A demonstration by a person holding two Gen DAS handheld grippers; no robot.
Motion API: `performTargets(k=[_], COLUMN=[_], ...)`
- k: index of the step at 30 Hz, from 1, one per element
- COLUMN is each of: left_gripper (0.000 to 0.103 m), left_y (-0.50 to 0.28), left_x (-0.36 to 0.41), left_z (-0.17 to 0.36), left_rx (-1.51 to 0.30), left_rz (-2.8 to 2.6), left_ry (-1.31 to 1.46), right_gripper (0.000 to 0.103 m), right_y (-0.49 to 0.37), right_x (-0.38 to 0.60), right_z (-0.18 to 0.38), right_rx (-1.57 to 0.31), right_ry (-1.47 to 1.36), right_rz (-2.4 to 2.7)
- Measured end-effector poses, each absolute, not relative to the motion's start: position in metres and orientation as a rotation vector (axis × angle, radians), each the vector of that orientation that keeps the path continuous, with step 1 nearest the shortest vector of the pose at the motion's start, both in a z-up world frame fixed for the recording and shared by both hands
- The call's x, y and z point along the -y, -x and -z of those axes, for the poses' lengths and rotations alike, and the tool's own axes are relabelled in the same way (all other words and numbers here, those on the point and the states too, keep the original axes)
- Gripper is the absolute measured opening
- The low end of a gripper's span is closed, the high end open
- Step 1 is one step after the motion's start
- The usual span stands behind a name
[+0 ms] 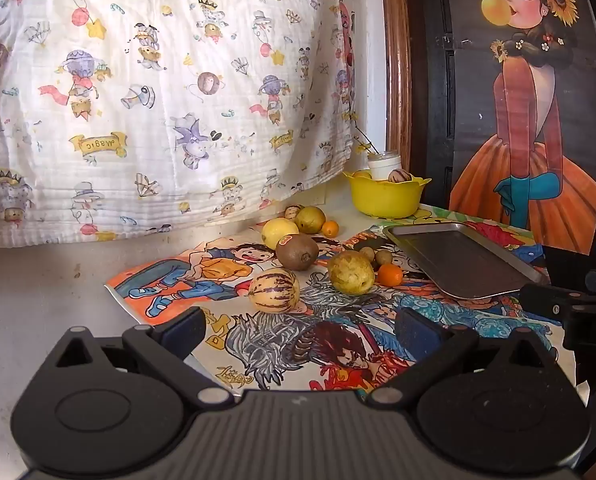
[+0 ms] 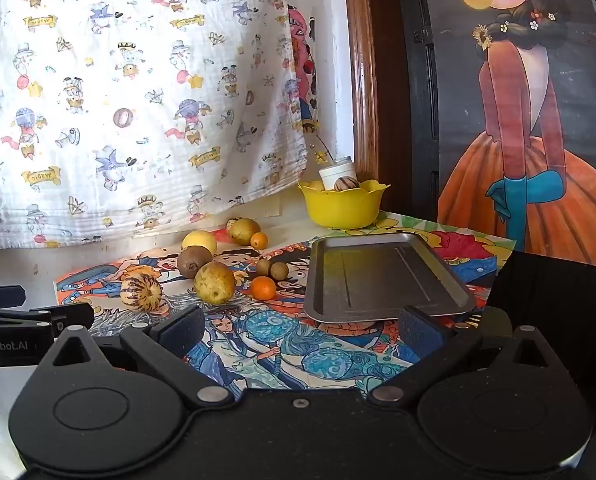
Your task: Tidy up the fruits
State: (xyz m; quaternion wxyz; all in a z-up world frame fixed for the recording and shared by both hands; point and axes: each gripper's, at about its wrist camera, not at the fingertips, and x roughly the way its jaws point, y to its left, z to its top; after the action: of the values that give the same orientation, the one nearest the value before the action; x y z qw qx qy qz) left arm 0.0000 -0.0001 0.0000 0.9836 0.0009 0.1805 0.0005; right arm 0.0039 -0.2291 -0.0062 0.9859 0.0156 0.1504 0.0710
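Fruits lie loose on the cartoon mat (image 1: 258,344), left of the metal tray (image 1: 457,260). Nearest the tray: a small orange (image 1: 389,274), then a mottled yellow fruit (image 1: 351,272), a brown kiwi (image 1: 297,251) and a striped melon (image 1: 274,290). The left gripper (image 1: 299,330) and the right gripper (image 2: 301,330) both tilt slightly downward, jaws fully spread, holding nothing, short of the fruits. A yellow bowl (image 2: 341,206) stands behind the tray.

Both wrist views low, near, facing wall; share fruits (image 1: 298,256), tray (image 2: 381,276).
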Motion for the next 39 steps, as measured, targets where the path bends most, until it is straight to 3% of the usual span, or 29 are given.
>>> performTargets(k=[39], left_gripper=[0.103], left_y=[-0.0001], left_x=[0.0000], left_z=[-0.0001], left_rx=[-0.369], left_rz=[0.000], left_ry=[0.004], right_gripper=[0.103], right_y=[-0.0056], right_x=[0.2258], right_z=[0.0081], right_rx=[-0.314], right_ry=[-0.026], right_rz=[-0.144])
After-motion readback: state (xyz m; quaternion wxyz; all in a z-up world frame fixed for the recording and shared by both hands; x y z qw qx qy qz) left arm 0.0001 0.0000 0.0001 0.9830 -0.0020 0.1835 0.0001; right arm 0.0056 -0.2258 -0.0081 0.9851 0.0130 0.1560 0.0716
